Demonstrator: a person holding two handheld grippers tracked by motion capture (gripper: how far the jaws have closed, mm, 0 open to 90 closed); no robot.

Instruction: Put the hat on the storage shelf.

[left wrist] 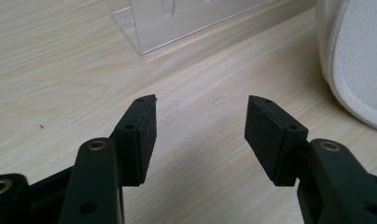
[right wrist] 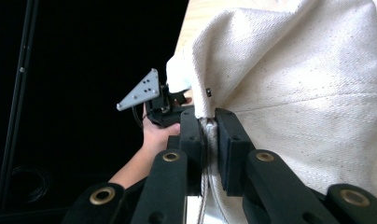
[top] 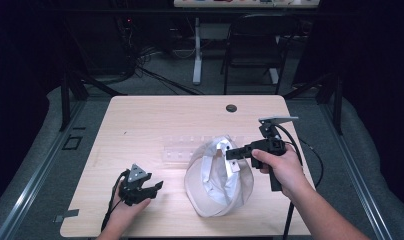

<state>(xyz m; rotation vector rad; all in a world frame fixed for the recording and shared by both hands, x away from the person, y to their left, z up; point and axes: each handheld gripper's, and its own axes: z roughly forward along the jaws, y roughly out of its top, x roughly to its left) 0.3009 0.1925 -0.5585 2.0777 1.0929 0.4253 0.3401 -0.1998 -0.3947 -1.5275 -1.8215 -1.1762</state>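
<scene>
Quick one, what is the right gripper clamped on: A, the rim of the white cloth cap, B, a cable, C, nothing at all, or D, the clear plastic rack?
A: in the right gripper view the right gripper has its jaws pressed on the edge of the white cloth cap, while the clear plastic rack lies apart on the table.

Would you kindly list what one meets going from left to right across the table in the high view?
Left gripper, jaws open and resting on the table → white cloth bag → right gripper, jaws shut on the bag's rim → the person's right hand holding it.
</scene>
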